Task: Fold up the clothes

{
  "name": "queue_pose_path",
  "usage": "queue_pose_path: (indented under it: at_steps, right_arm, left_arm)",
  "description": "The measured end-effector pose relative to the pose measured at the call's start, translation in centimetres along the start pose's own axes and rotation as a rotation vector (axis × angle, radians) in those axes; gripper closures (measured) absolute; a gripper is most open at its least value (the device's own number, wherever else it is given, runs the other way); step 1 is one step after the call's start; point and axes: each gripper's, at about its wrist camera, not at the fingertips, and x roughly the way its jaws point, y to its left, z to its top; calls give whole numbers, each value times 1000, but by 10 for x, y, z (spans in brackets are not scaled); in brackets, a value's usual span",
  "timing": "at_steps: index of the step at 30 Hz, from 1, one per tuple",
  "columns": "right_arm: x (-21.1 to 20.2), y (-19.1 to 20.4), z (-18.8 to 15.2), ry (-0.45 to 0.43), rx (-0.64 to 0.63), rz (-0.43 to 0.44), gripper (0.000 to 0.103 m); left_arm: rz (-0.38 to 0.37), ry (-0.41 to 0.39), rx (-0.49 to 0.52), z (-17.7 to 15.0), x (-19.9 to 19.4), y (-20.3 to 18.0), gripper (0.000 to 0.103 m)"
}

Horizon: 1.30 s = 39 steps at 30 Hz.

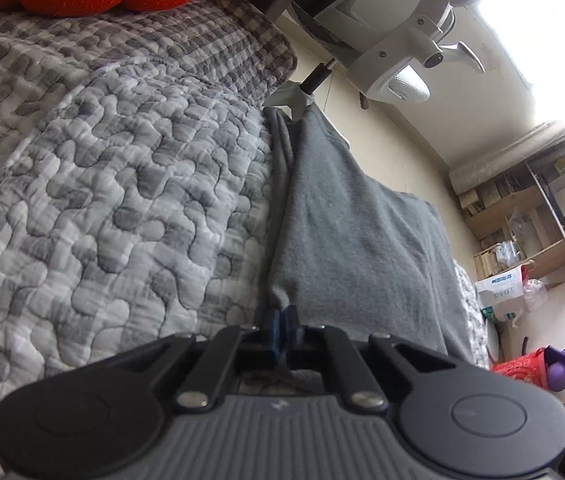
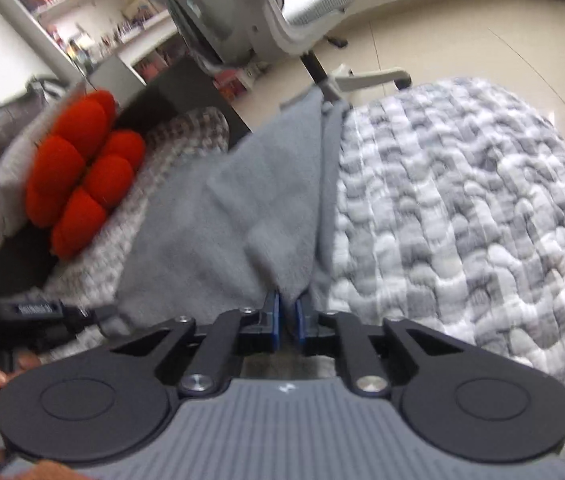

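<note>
Both tongs clamped on grey garment (image 1: 346,240).
Left gripper (image 1: 282,316) pinches its near corner; right gripper (image 2: 287,304) pinches another; quilt (image 1: 122,184) underneath, office chair (image 2: 282,12) at 12.

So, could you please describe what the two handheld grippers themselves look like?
The left gripper and right gripper match: black linkage arms with silver pivot bolts, round black discs at each side, a ribbed grey body, and blue-edged fingers.
</note>
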Motion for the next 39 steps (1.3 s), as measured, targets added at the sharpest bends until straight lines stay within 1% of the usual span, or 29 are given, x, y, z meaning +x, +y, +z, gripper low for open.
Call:
queue_pose_path:
  at_steps: [2, 4, 7, 8, 9, 10, 11, 12, 14, 16, 17, 18, 20, 23, 25, 28, 29, 30, 31, 32, 34, 36, 39]
  right_arm:
    - [-2, 0, 3, -18, 0, 10, 87]
    - [0, -4, 2, -3, 27, -15, 87]
    - [-5, -11, 1, -15, 81, -17, 86]
    - [-9, -12, 0, -22, 99, -14, 85]
    - [-14, -14, -1, -31, 119, -3, 84]
    - [-20, -15, -2, -38, 137, 14, 78]
    - [-23, -16, -4, -39, 155, 33, 71]
    - [-25, -18, -5, -31, 174, 48, 59]
    - [-27, -20, -9, -13, 214, 79, 57]
    - [-23, -24, -12, 19, 267, 111, 52]
    - [-21, -25, -13, 34, 291, 127, 52]
    - [-19, -25, -15, 48, 301, 138, 52]
    - [-12, -23, -17, 70, 306, 134, 52]
    - [-10, -24, -18, 52, 326, 128, 52]
    - [-10, -27, -17, 32, 352, 133, 52]
    - [-8, -31, -17, 1, 375, 130, 54]
    - [-8, -31, -17, -8, 373, 122, 56]
    - [-7, -30, -18, -17, 372, 114, 62]
    - [-5, -30, -18, -23, 375, 102, 68]
    - [-4, -29, -19, -28, 373, 89, 71]
    - [-4, -26, -19, -25, 346, 57, 87]
    - [-5, -23, -18, -26, 321, 38, 93]
    - [-14, -17, -18, -55, 295, 31, 96]
  left_arm:
    - [-10, -4, -1, -1, -4, 1, 100]
    - [-11, -2, -8, -3, -6, 3, 100]
    - [-34, 1, -70, -4, -13, 12, 99]
    - [-44, 5, -90, -4, -16, 16, 95]
    - [-53, 6, -106, -5, -20, 20, 89]
    - [-61, -2, -116, -6, -24, 21, 84]
    - [-71, -6, -123, -7, -27, 22, 74]
    - [-87, -3, -127, -8, -28, 22, 65]
    - [-119, 17, -133, -12, -27, 20, 58]
    - [-128, 39, -134, -16, -23, 18, 49]
    - [-119, 53, -128, -18, -19, 16, 41]
    - [-115, 68, -119, -20, -15, 13, 39]
    - [-112, 84, -103, -23, -8, 8, 38]
    - [-106, 67, -73, -24, -1, -1, 39]
    - [-100, 60, -63, -25, 2, -4, 45]
    - [-84, 45, -65, -25, 4, -5, 59]
    - [-77, 43, -70, -24, 5, -4, 65]
    - [-72, 41, -82, -23, 6, -2, 75]
    - [-67, 36, -94, -23, 7, -1, 81]
    - [-65, 27, -106, -24, 6, 0, 88]
    - [-62, 8, -129, -26, 5, 1, 91]
    - [-57, -13, -147, -28, 2, 2, 94]
    - [-64, -52, -154, -28, -11, -2, 97]
